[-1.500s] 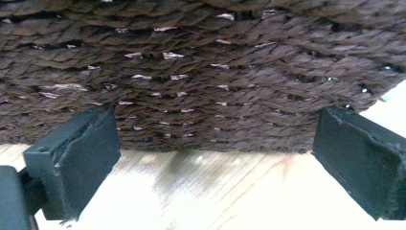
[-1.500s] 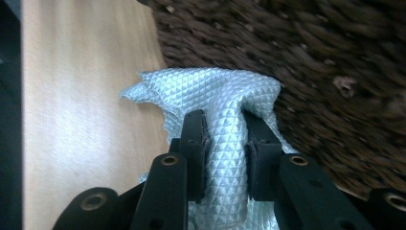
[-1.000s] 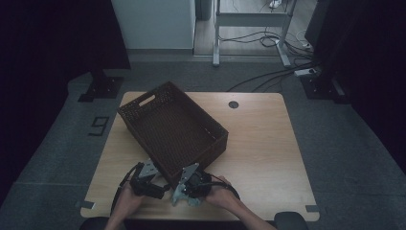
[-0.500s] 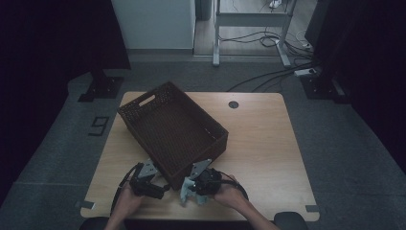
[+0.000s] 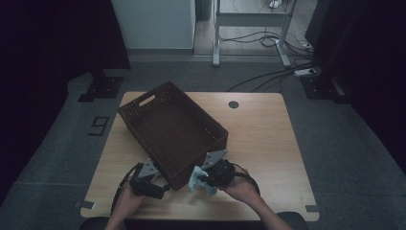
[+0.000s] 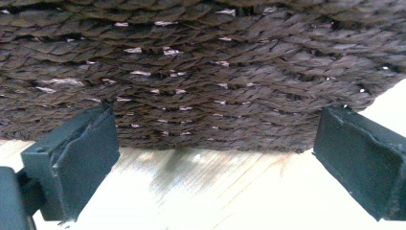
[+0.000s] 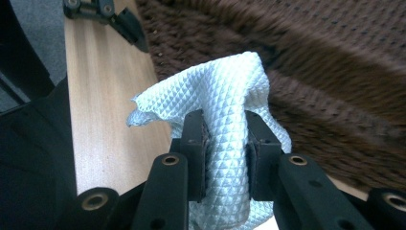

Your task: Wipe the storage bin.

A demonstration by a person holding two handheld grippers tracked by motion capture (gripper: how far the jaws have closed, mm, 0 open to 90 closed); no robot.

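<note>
The right gripper (image 5: 200, 183) has its jaws closed tight on a pale blue cloth (image 7: 225, 124); in the right gripper view the waffle-textured fabric is pinched between the two pads and bunches up above them. In the high view the cloth (image 5: 195, 182) hangs at the gripper's tip near the front edge of the table (image 5: 268, 143), just beside the near corner of the basket (image 5: 172, 132).

The basket, dark brown and woven, sits at an angle on the left half of the table, one end toward the far left corner and the other toward the front edge.

The left gripper (image 5: 165, 188) rests low by the front edge, pointing at the basket's near wall. In the left gripper view its jaws stand wide apart with nothing between them; the woven wall (image 6: 201, 72) is right ahead of them, with bare wood below. Whether the tips touch the wall cannot be told.
</note>
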